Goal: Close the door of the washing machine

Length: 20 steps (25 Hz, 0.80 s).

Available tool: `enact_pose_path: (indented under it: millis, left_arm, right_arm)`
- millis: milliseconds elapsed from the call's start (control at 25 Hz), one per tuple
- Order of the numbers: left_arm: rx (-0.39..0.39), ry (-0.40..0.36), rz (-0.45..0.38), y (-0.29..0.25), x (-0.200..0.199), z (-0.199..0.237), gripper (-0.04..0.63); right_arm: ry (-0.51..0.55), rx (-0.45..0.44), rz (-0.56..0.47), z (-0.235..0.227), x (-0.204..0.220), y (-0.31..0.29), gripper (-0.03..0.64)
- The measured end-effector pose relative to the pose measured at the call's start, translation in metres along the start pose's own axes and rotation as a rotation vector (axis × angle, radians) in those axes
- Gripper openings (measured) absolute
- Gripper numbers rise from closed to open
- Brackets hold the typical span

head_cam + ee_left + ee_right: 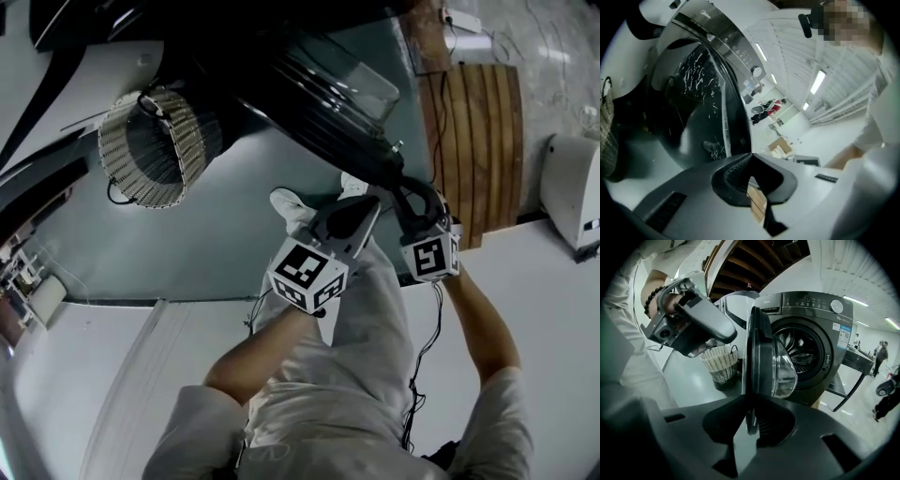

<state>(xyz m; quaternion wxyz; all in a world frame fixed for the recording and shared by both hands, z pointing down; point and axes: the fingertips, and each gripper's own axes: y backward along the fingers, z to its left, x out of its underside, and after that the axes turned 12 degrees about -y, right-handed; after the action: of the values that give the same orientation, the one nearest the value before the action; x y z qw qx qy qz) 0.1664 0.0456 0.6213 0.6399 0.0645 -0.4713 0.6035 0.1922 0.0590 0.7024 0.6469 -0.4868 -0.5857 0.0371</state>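
The dark washing machine point(820, 315) stands with its round door point(764, 357) swung out, edge-on to my right gripper view; the drum opening point(801, 352) shows behind it. From the head view the door point(319, 94) is a black disc at the top. My right gripper point(749, 401) is shut on the door's rim, and in the head view it point(405, 183) sits at the door's edge. My left gripper point(752, 155) is shut with nothing held, close beside the door glass point(693, 103). It point(375, 201) hovers just left of the right one.
A woven laundry basket point(150, 150) stands on the floor left of the machine, also seen past the door point(721, 363). A wooden slatted panel point(478, 141) and a white unit point(572, 187) lie to the right. Distant people point(881, 352) stand far off.
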Motion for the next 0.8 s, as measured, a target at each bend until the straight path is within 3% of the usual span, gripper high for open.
enact_pose_path:
  millis: [160, 280, 800]
  left_arm:
    - [0.072, -0.175, -0.023, -0.011, -0.022, 0.003, 0.002]
    - [0.092, -0.257, -0.067, -0.027, -0.048, 0.007, 0.002]
    - [0.063, -0.38, -0.156, -0.076, -0.123, 0.045, 0.003]
  right_arm:
    - [0.017, 0.004, 0.007, -0.029, -0.006, 0.001, 0.067]
    - [0.043, 0.009, 0.02, -0.053, -0.011, 0.001, 0.067]
    - [0.128, 0.024, 0.098, -0.151, -0.035, -0.008, 0.077]
